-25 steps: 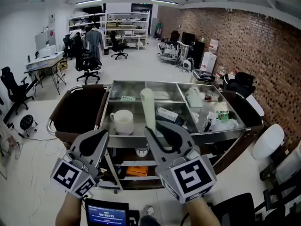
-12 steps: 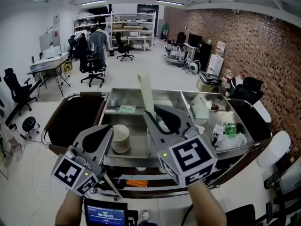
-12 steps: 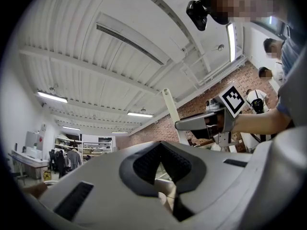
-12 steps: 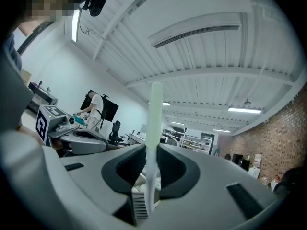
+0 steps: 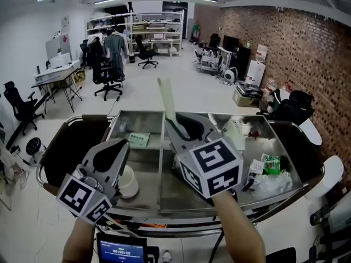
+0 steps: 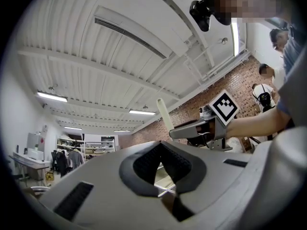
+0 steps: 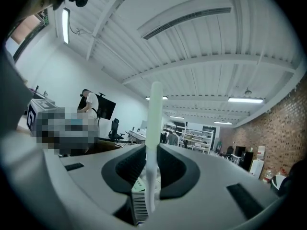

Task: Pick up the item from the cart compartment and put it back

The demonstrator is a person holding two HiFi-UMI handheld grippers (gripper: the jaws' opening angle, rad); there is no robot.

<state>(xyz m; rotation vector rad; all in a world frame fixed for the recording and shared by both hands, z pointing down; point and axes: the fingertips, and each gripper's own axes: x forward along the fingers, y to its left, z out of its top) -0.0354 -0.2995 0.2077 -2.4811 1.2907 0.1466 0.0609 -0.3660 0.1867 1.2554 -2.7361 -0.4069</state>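
While the head view shows only a pale long item (image 5: 166, 95) upright above the cart (image 5: 137, 113), the right gripper view reveals its barcode label (image 7: 139, 207), pinched between the right tongs (image 5: 175, 122); the left tongs (image 5: 116, 146) sit closed, empty.

A black office chair (image 5: 19, 104) stands near a desk (image 5: 55, 70) (brick wall (image 5: 296, 48) on the right).

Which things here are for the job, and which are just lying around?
For the job: pale tube, right gripper holding it, cart.
Just lying about: white cup, green card, green packet.
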